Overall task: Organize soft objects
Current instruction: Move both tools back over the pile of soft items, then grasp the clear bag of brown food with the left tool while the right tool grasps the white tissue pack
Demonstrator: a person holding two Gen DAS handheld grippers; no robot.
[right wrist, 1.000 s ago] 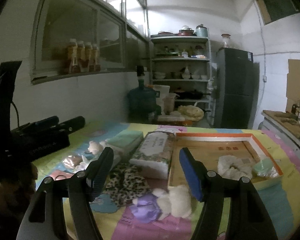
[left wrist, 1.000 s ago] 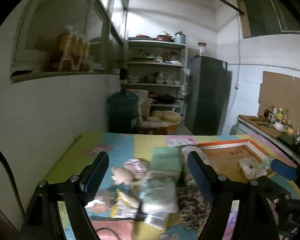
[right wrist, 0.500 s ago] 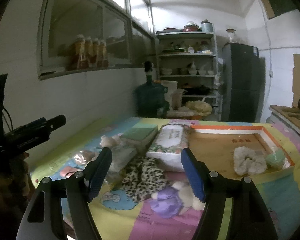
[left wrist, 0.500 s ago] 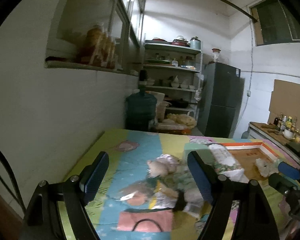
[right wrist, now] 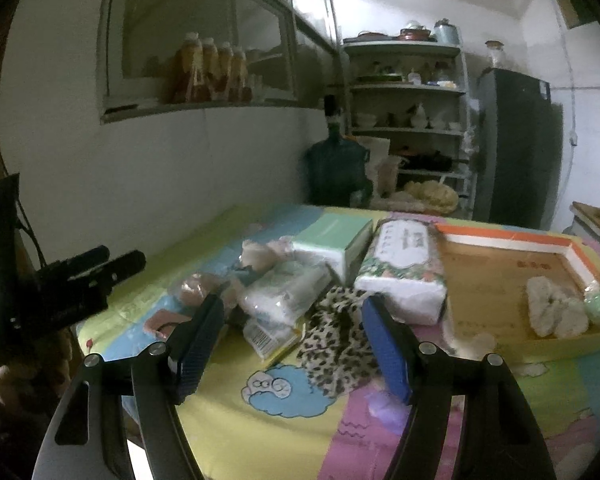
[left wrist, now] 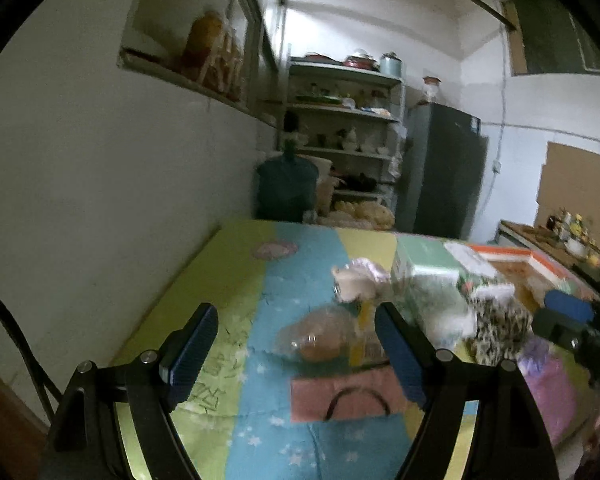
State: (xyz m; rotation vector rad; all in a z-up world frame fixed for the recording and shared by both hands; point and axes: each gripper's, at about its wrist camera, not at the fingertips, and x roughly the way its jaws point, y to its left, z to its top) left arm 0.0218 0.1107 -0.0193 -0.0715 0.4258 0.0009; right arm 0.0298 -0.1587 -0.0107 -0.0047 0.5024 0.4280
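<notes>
Pastel patchwork tabletop (right wrist: 300, 432) in dim kitchen, both claws (left wrist: 296, 350) (right wrist: 292, 344) agape, empty.

We can read no text for certain. The floral tissue pack (right wrist: 404, 264) carries a white label with printing too blurred to make out, a small wrapped packet (right wrist: 265, 335) shows a barcode, and the cardboard tray (right wrist: 496, 280) bears illegible red marks.
</notes>
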